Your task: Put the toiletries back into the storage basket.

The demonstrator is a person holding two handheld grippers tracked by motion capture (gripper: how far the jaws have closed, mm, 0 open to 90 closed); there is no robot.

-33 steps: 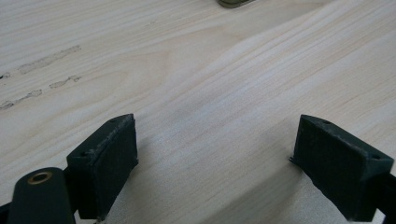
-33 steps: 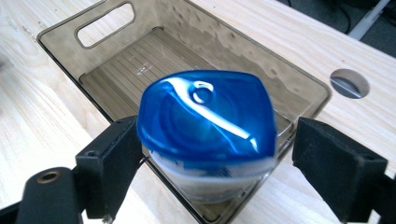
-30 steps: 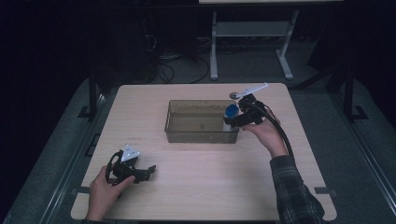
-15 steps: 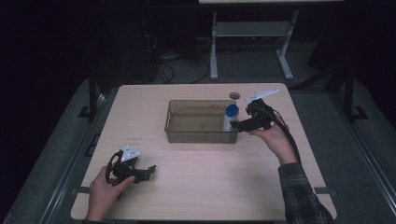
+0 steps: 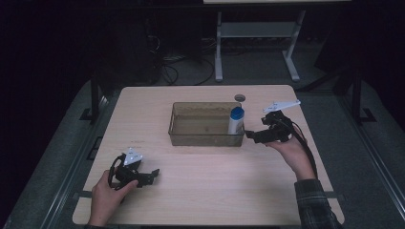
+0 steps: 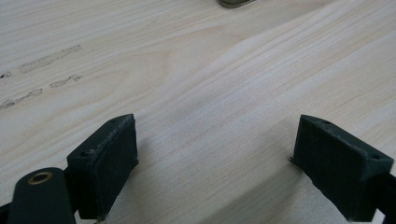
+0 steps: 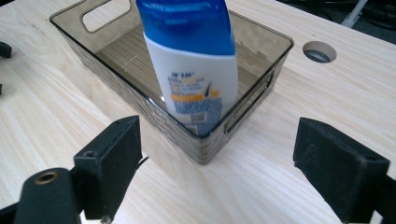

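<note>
A white bottle with a blue cap (image 5: pixel 236 120) (image 7: pixel 196 65) stands upright in the right end of a smoky clear plastic bin (image 5: pixel 191 138) (image 7: pixel 261 37) at the table's middle. My right gripper (image 5: pixel 248 136) (image 7: pixel 215 172) hovers just right of the bin, pointing at the bottle. Its jaws are open and hold nothing, a short way back from the bin's corner. My left gripper (image 5: pixel 150 175) (image 6: pixel 215 168) rests low over bare wood near the front left of the table, open, nothing between its jaws.
The light wooden table (image 5: pixel 143 109) has a round cable hole (image 5: pixel 239 97) (image 7: pixel 319 51) behind the bin. A metal stand (image 5: pixel 258 28) and cables lie on the dark floor beyond the far edge. Faint smudges (image 6: pixel 42 60) mark the wood ahead of the left gripper.
My right gripper has drawn back from the bottle, moving right and toward the front, leaving the bottle standing in the bin. The left hand has stayed where it was.
</note>
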